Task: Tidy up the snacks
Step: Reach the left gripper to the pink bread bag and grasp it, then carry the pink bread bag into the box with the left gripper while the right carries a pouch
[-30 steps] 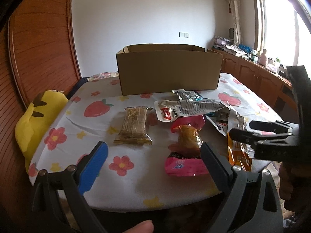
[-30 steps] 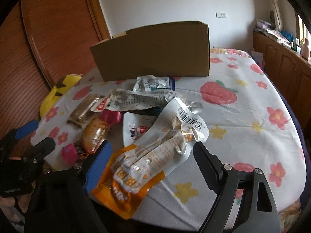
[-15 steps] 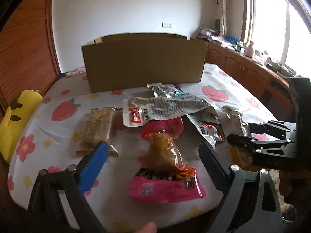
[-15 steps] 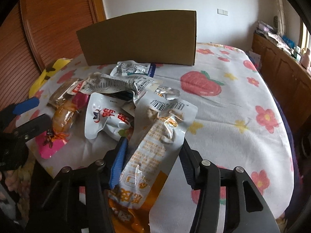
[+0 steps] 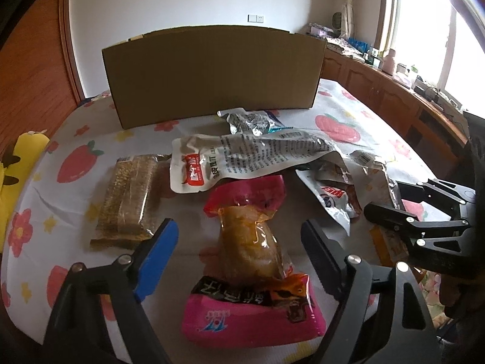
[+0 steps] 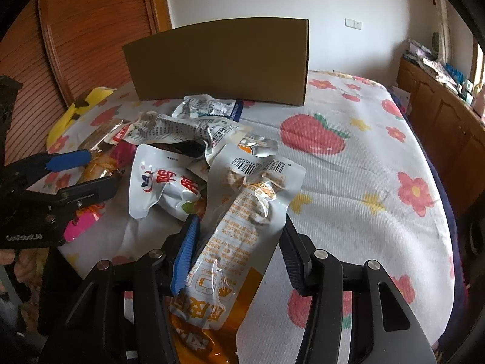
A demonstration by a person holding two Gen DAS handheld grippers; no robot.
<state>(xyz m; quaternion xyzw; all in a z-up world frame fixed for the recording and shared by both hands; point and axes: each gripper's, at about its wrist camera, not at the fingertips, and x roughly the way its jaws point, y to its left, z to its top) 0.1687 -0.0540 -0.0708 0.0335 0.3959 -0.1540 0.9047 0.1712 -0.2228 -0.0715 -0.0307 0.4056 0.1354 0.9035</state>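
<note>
Several snack packets lie in a heap on the flowered tablecloth before a cardboard box [image 5: 212, 72], which also shows in the right wrist view [image 6: 221, 60]. My left gripper [image 5: 239, 242] is open, its fingers on either side of a pink packet with a golden piece inside [image 5: 251, 257]. My right gripper [image 6: 239, 242] has its fingers closed against an orange and white packet [image 6: 242, 227], which lies between them. A brown bar [image 5: 130, 194], a long silver packet [image 5: 242, 157] and a white packet with red print [image 6: 163, 182] lie nearby.
A yellow plush toy [image 5: 15, 163] sits at the table's left edge. A wooden wardrobe [image 6: 91, 39] stands to the left. Low cabinets [image 5: 394, 97] with clutter run along the window at the right. The table's right half [image 6: 379, 182] holds only the cloth.
My left gripper moved forward until it straddles the pink packet. My right gripper moved onto the orange and white packet and narrowed around it.
</note>
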